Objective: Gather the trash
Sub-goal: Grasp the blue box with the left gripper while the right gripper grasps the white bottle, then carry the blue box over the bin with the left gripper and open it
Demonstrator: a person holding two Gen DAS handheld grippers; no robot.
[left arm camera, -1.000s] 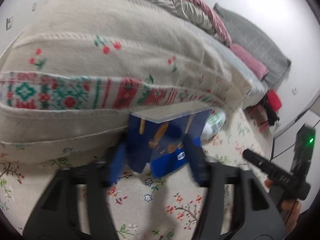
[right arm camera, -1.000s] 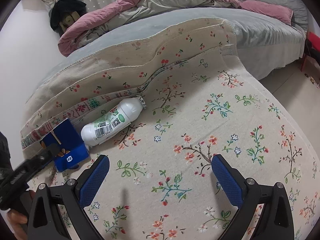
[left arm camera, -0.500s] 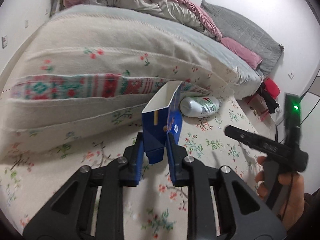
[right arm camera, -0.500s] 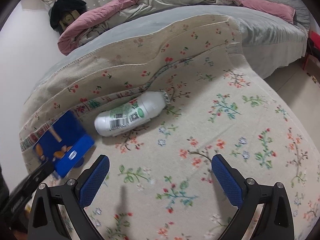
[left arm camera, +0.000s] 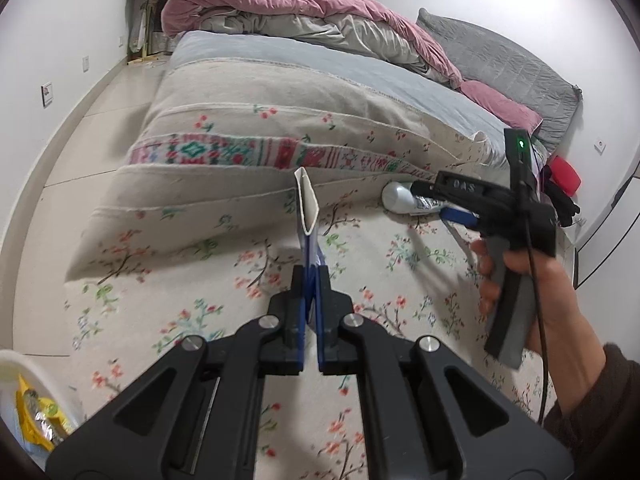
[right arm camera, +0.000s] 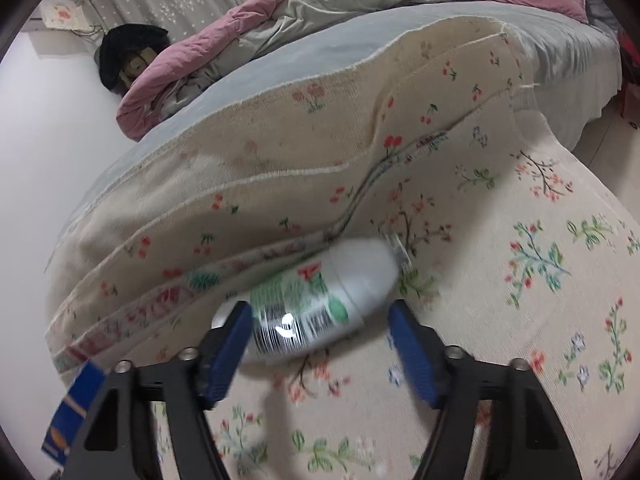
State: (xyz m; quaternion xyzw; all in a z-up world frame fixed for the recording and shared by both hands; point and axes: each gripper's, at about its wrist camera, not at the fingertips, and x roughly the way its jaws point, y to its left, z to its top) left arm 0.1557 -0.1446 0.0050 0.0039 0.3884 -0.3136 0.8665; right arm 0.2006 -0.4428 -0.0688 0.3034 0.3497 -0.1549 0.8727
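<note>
My left gripper (left arm camera: 311,280) is shut on a flattened blue carton (left arm camera: 309,220) and holds it upright above the floral rug (left arm camera: 224,276). The carton also shows at the lower left of the right wrist view (right arm camera: 74,408). A white bottle with a green label (right arm camera: 320,304) lies on its side on the rug against the folded blanket. My right gripper (right arm camera: 320,340) is open, its blue pads either side of the bottle, not closed on it. In the left wrist view the right gripper (left arm camera: 460,204) reaches over the bottle (left arm camera: 398,197).
A bed with a cream cherry-print blanket (left arm camera: 256,120) and pink duvet (left arm camera: 304,4) lies behind the rug. A white bin with yellow wrappers (left arm camera: 28,412) sits at the lower left. A red object (left arm camera: 564,172) lies by the far wall.
My left gripper closed on the blue carton and lifted it up and back. My right gripper moved forward to the bottle, its pads now either side of it.
</note>
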